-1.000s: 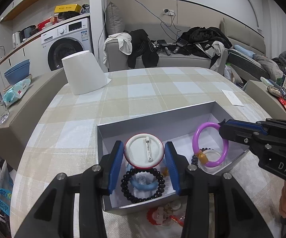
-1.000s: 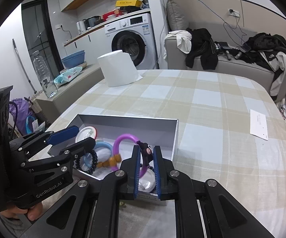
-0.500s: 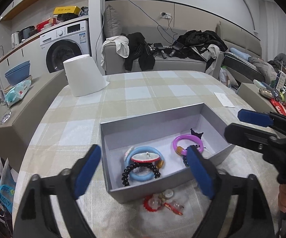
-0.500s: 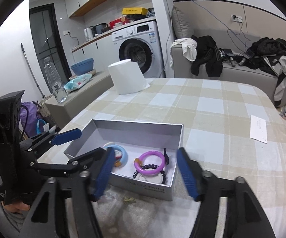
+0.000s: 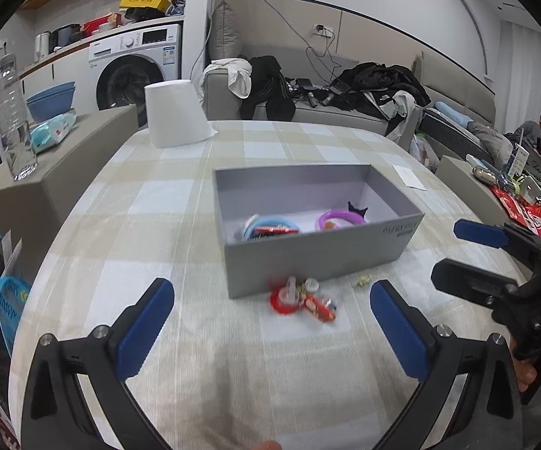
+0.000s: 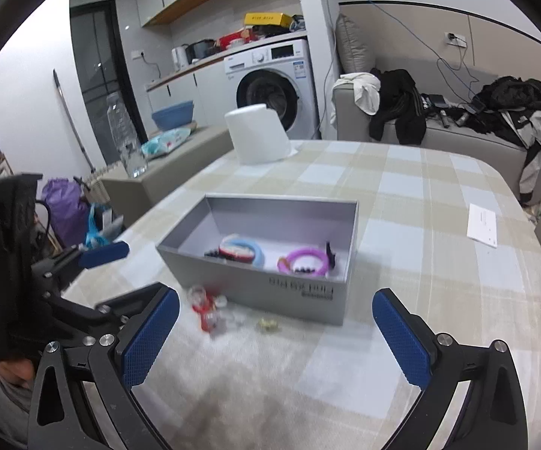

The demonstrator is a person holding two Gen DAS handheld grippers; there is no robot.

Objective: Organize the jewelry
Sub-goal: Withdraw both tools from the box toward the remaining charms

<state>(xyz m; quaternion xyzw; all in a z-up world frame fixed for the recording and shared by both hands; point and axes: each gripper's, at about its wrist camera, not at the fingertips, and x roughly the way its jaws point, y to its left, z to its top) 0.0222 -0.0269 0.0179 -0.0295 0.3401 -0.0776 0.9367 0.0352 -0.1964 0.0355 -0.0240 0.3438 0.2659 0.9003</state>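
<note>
Grey box [image 5: 319, 258] w/ blue [image 5: 270, 221] & purple bangles [image 5: 339, 216], beige-white checked tablecloth [image 5: 180, 225], blue pads [image 5: 146, 328].

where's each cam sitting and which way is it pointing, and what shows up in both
Left wrist: on the left gripper, angled down over the table at the grey box; its jaws are opening, nothing between them; the right gripper shows at right.
Right wrist: on the right gripper, aimed likewise; jaws opening, nothing between them; the left gripper and a hand show at left.
Shared: the box, purple bangle, paper roll.
</note>
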